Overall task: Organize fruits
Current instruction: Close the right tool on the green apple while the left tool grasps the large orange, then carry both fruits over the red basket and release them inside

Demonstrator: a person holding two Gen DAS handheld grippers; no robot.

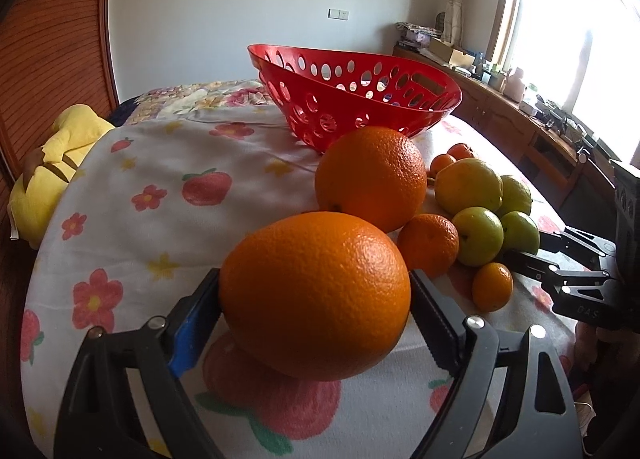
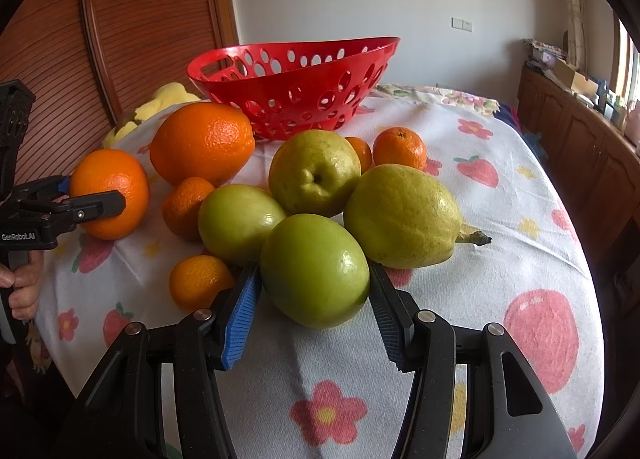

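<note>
An orange point(image 1: 315, 295) is clamped by the left gripper point(image 1: 316, 311), a green apple point(image 2: 314, 271) by the right gripper point(image 2: 316, 299). Lifting into the empty red basket point(image 2: 294, 71) is judged next

Basket point(image 2: 294, 93): far end of the bed point(image 2: 500, 227), on the cloth.
Large oranges point(image 2: 202, 143): near side of the basket, left of the pile.
Pears point(image 2: 400, 215): right of the oranges.
Green fruits point(image 2: 314, 271): nearest, before the pears.
Mandarins point(image 2: 399, 148): scattered around the pile.
Plush toy point(image 1: 52, 163): far left, bed's edge.
</note>
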